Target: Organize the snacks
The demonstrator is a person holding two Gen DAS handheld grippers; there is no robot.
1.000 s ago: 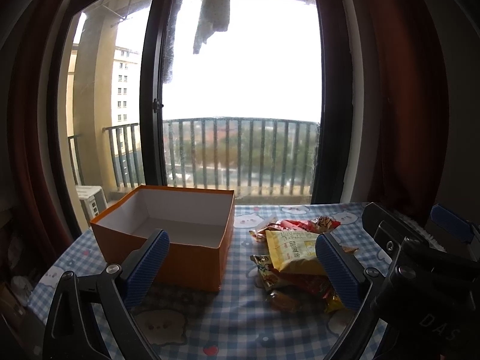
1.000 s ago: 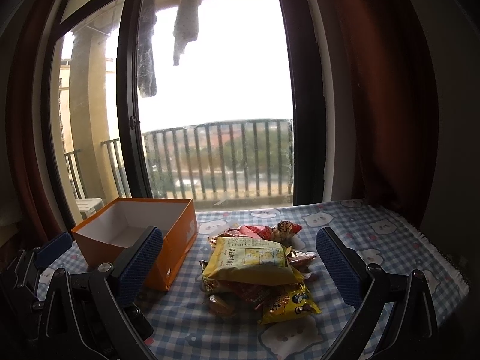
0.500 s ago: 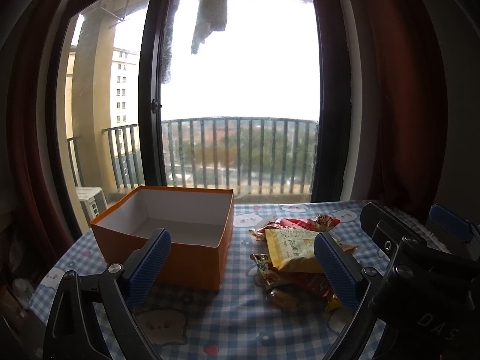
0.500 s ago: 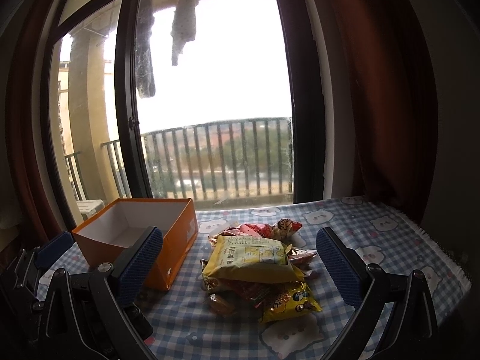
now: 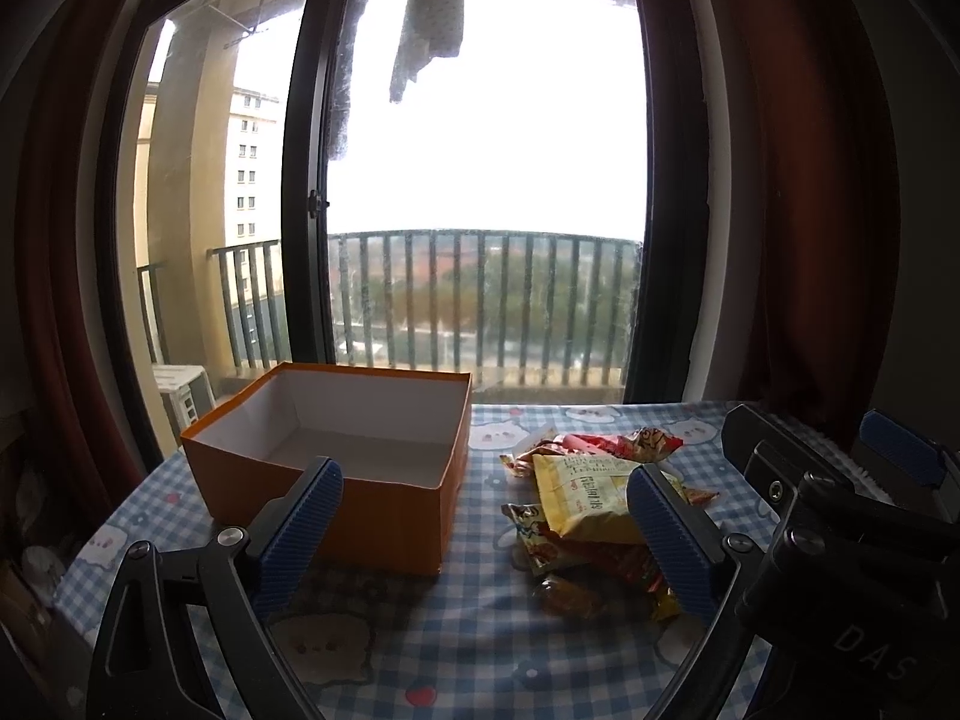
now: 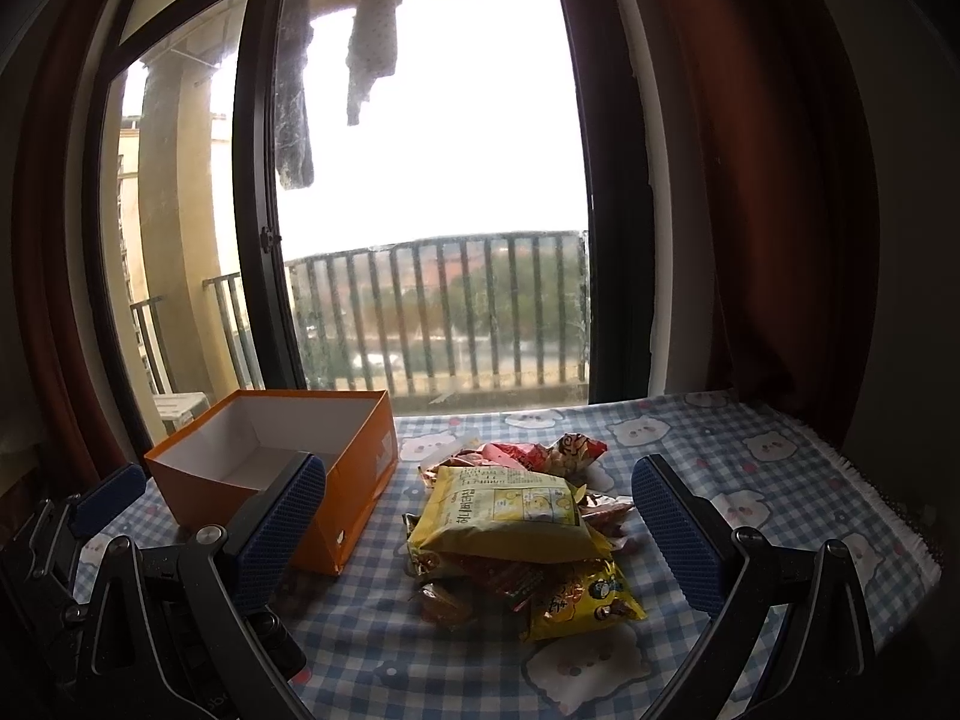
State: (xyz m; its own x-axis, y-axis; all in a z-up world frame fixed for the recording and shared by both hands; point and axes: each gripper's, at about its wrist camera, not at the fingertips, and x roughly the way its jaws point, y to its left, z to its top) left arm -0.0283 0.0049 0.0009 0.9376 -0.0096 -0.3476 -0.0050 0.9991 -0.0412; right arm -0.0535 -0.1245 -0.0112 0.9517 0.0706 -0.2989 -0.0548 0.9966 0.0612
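Note:
An open orange box (image 5: 336,456) with a white, empty inside stands on the left of the table; it also shows in the right wrist view (image 6: 270,474). A pile of snack packets lies to its right, topped by a large yellow bag (image 5: 585,495) (image 6: 507,510), with red packets (image 6: 528,453) behind and a small yellow packet (image 6: 579,600) in front. My left gripper (image 5: 483,531) is open and empty, in front of the box and pile. My right gripper (image 6: 477,531) is open and empty, in front of the pile.
The table has a blue checked cloth with bear prints (image 6: 720,450). Its right edge (image 6: 888,498) is fringed. A glass balcony door (image 5: 480,210) and red curtains (image 5: 828,180) stand behind. The right gripper's body (image 5: 840,540) sits close on the left gripper's right.
Both views have shifted very slightly. The box, the snacks and both open grippers stand as before.

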